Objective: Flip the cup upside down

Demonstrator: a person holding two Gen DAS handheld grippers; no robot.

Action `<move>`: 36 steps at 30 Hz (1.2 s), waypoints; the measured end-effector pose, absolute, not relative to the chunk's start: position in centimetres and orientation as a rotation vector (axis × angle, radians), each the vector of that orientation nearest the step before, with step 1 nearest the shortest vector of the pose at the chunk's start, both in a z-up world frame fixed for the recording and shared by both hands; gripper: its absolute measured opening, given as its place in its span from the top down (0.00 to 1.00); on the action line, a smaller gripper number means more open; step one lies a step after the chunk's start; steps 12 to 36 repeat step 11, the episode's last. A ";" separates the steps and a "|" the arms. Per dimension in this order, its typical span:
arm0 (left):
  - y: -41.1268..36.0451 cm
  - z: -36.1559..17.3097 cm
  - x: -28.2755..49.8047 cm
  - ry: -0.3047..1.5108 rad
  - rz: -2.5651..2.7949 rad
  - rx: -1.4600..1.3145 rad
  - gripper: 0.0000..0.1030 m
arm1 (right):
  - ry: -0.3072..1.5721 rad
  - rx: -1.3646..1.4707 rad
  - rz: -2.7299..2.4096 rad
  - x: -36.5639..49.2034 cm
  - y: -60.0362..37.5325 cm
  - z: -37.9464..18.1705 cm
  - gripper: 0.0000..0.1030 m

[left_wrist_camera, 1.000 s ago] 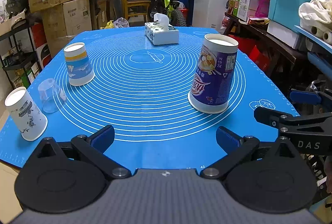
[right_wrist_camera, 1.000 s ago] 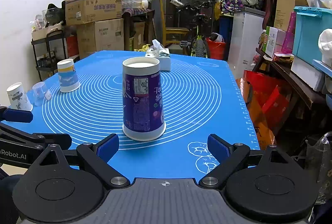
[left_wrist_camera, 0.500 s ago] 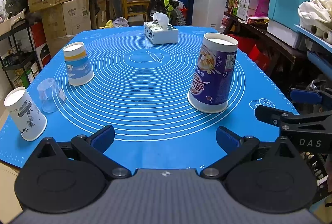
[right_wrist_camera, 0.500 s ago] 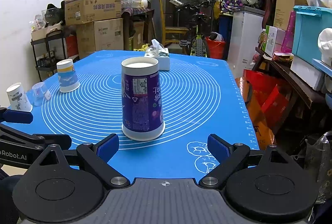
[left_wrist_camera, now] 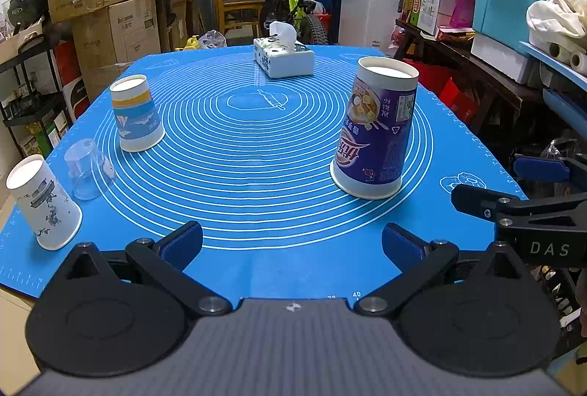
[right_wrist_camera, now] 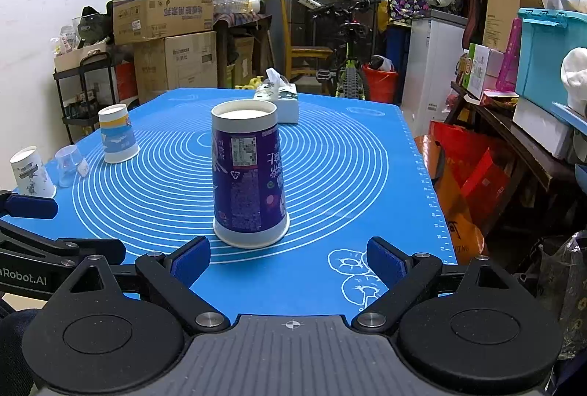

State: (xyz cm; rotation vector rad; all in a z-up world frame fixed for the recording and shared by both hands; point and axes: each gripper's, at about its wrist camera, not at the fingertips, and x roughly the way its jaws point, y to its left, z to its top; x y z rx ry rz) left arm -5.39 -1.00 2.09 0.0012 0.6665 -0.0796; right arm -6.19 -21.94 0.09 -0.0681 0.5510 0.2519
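Note:
A tall purple paper cup (left_wrist_camera: 376, 128) stands upside down, wide mouth on the blue mat (left_wrist_camera: 256, 146), at the right. It also shows in the right wrist view (right_wrist_camera: 247, 176), just ahead of my right gripper (right_wrist_camera: 288, 258), which is open and empty with the cup beyond its fingertips. My left gripper (left_wrist_camera: 291, 244) is open and empty near the mat's front edge, left of the cup. The right gripper's fingers (left_wrist_camera: 513, 205) show at the right of the left wrist view.
A blue and yellow paper cup (left_wrist_camera: 135, 119), a clear plastic cup (left_wrist_camera: 86, 168) and a white printed cup (left_wrist_camera: 42, 207) stand upside down at the left. A tissue box (left_wrist_camera: 284, 57) sits at the back. Boxes, shelves and a bicycle surround the table.
Both views have shifted very slightly; the purple cup stays standing in the same spot. Both grippers remain open.

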 end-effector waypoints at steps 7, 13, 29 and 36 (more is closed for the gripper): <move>-1.0 2.1 -5.4 0.668 -0.078 0.001 0.00 | 0.552 -0.068 0.252 -6.2 -22.0 0.1 0.10; -1.1 2.0 -5.2 0.675 -0.076 -0.001 0.00 | 0.552 -0.066 0.253 -6.2 -22.0 0.1 0.10; -1.1 2.0 -5.2 0.675 -0.076 -0.001 0.00 | 0.552 -0.066 0.253 -6.2 -22.0 0.1 0.10; -1.1 2.0 -5.2 0.675 -0.076 -0.001 0.00 | 0.552 -0.066 0.253 -6.2 -22.0 0.1 0.10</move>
